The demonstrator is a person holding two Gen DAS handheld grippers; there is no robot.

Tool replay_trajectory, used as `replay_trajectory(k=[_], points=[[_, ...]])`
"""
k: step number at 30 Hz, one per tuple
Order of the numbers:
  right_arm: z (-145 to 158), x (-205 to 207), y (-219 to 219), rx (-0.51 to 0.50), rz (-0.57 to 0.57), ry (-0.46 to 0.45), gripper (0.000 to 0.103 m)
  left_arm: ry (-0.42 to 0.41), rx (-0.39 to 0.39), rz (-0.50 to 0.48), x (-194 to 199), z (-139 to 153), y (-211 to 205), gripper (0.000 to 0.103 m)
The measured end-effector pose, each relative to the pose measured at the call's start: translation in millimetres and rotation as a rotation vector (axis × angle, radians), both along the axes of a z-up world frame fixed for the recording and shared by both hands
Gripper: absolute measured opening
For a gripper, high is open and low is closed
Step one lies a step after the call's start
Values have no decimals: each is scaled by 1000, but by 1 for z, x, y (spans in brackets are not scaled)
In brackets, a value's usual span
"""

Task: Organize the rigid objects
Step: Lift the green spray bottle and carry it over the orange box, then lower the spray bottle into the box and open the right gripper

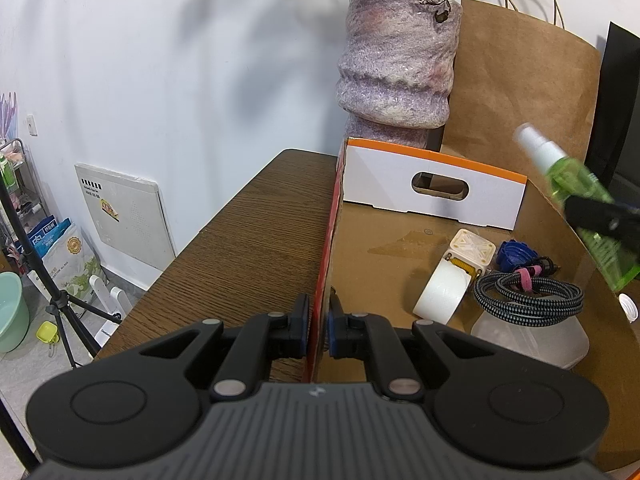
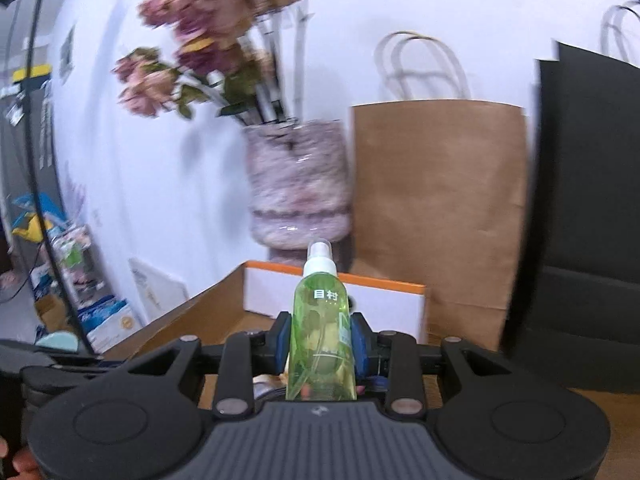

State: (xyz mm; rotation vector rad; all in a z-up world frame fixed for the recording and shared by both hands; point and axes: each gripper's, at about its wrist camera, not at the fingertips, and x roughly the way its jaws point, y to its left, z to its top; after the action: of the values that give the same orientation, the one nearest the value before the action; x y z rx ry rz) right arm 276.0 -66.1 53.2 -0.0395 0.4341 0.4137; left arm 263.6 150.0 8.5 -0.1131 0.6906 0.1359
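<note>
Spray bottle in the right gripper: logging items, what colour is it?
Translucent green spray bottle with white cap; right wrist view shows it best.

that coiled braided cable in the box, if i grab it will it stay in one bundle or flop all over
The braided cable would probably lift as one bundle, since a pink strap cinches the coil. It looks soft, so the loops would likely sag around the tongs. It seems light for its size and unlikely to roll.

A mottled purple vase (image 1: 398,56) with dried flowers (image 2: 192,44) stands at the back of the wooden bench (image 1: 256,236), a brown paper bag (image 1: 520,80) just beside it. On the floor stand a black tripod (image 1: 60,304), a green basin (image 1: 12,312) and printed sacks (image 1: 72,256).
</note>
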Motion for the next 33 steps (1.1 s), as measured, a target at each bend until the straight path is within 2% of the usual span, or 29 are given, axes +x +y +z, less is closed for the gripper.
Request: replay_trajectory(k=[11,24,25,26,28,33], points=[[-21,-4,34,-115,98,50,30,-1,-2,-1,1,0,1,10],[-23,1,26,-83,86,87,31,-1,-1,-1,0,0,0,10],[-23,1,25,-75,81,87,44,-1,-1,-1,0,0,0,10],[-22,2,24,-69,74,92,64,-1,0,-1,1,0,0,10],[-21,1,21,-54,62,87,82,-1,-2,-1,0,0,1,10],[-21,3,20,-52,47,91,89,-2,1,-1,1,1,1,10]])
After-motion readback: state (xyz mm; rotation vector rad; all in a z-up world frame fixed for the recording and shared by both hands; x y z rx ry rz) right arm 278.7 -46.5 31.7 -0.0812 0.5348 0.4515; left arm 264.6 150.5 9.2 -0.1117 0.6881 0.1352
